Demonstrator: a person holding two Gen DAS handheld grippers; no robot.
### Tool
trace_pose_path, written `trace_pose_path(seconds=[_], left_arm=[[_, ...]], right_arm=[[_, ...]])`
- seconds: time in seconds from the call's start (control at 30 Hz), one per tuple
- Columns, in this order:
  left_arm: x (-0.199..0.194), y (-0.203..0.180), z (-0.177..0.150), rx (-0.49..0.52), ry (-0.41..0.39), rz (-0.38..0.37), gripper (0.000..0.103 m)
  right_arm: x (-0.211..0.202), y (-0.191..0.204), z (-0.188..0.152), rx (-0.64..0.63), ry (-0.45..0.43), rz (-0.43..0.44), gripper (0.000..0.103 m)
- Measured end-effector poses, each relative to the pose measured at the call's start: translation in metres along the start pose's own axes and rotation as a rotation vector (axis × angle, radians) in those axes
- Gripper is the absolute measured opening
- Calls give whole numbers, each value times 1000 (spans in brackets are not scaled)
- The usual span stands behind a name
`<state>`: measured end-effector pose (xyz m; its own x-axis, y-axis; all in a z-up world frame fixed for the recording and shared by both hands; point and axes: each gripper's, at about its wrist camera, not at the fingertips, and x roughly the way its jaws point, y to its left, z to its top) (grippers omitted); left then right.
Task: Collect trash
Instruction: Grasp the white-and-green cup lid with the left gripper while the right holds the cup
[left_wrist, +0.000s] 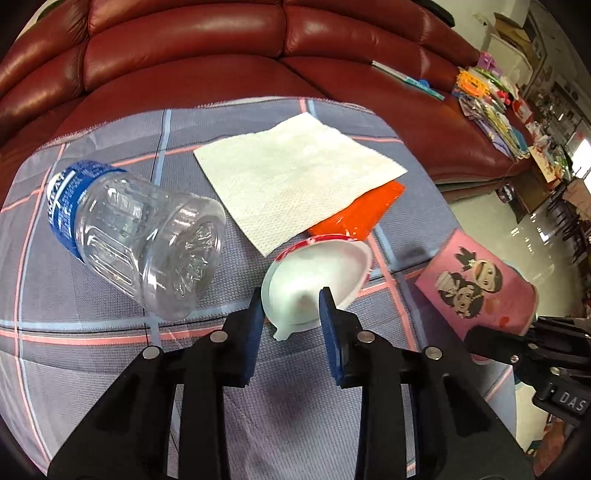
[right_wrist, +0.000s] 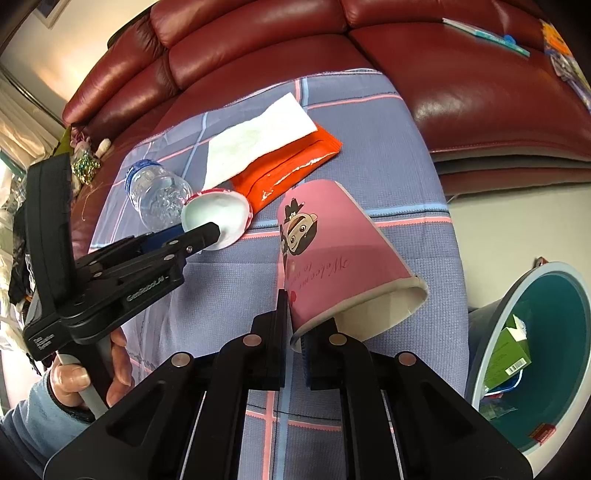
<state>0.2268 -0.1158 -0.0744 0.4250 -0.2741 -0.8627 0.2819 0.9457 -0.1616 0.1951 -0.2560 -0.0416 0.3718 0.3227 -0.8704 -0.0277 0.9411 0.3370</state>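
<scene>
From the left wrist, the left gripper straddled the near rim of a small white yogurt cup lying on the plaid cloth, one blue pad inside, one outside, not plainly pressing. The cup looked light, thin-walled and easily crushed; its rim seemed the sound hold. A clear water bottle and paper napkin lay alongside.

From the right wrist, the right gripper was clamped on the rim of a pink paper cup, tipped mouth-down, soft and likely to buckle. The teal trash bin waited just beside.
</scene>
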Motion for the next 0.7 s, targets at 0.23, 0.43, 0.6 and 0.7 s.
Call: trace_pose_path(seconds=[0.23,0.43,0.6,0.7], left_arm=[[4,-6,-1,17,-12,31,27],[-2,-9,-2,32,-37,30,7],[-10,-3,-6,30,-43,26,5],[-18,4,-15,23,-39,23,5]], right_arm=[[4,0,3,5,1,2,9],[4,-1,5,6,-5,-10,9],[5,-2,6,11,-6,-10,9],[8,-2,7,17,-12,-17,9]])
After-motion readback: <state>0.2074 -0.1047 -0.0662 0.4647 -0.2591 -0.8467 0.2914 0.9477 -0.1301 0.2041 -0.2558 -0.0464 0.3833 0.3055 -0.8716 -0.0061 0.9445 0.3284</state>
